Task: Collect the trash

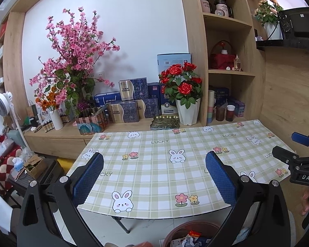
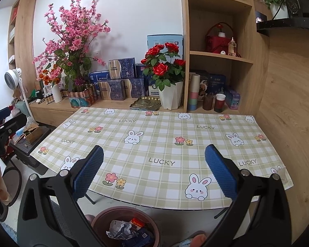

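A round brown bin (image 2: 125, 226) stands on the floor below the table's near edge, holding crumpled silver paper (image 2: 119, 231), a red packet and dark wrappers. The left wrist view shows the bin (image 1: 192, 235) at its bottom edge. My left gripper (image 1: 154, 177) is open above the near part of the table, nothing between its blue pads. My right gripper (image 2: 154, 173) is open too, also with nothing in it. The right gripper (image 1: 298, 154) shows at the right edge of the left wrist view, and the left one (image 2: 2, 131) at the left edge of the right wrist view.
The table (image 2: 164, 144) wears a green plaid cloth with rabbits and flowers. Behind it a wooden ledge carries boxes, a red rose pot (image 2: 171, 96), pink blossoms (image 2: 72, 41), a green tray (image 2: 145, 103) and cups. A fan (image 1: 4, 103), a dark case and clutter stand at left. A wooden wall rises at right.
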